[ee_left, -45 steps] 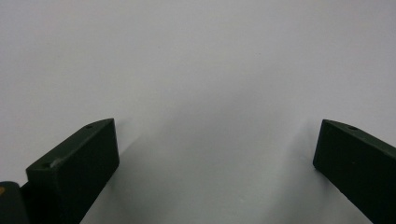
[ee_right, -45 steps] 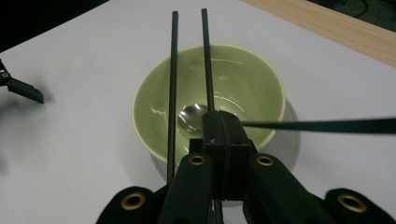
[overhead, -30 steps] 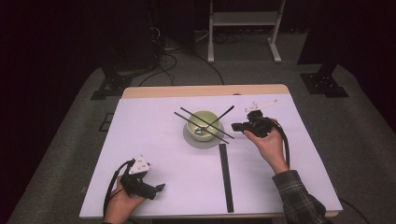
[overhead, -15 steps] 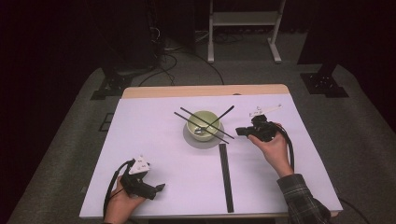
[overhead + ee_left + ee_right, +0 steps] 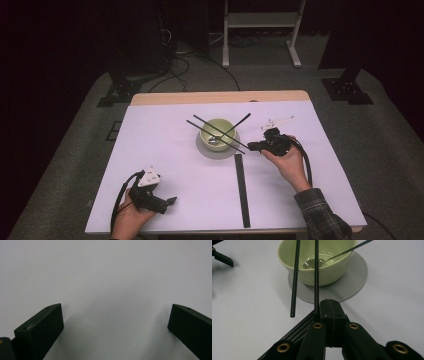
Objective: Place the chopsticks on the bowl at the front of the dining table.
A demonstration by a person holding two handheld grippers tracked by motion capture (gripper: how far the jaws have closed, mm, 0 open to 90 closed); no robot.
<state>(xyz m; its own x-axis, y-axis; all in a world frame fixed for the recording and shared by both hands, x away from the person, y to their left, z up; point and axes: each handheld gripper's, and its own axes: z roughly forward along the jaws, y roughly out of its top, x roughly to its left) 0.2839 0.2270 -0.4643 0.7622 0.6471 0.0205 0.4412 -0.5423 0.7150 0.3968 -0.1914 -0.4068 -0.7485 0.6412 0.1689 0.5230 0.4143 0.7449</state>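
Green bowl [image 5: 319,263] seemingly unmarked; right gripper [image 5: 329,312] pinches chopstick [image 5: 316,277].

In the right gripper view the green bowl [image 5: 319,262] loses its far rim to the top edge. The chopstick [image 5: 316,277] beside the closed right gripper [image 5: 329,312] meets its tip, though a pinch cannot be confirmed. In the high view the spoon [image 5: 216,139] is too small to make out.

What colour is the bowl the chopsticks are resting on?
Pale green; the bowl shows best in the right gripper view.
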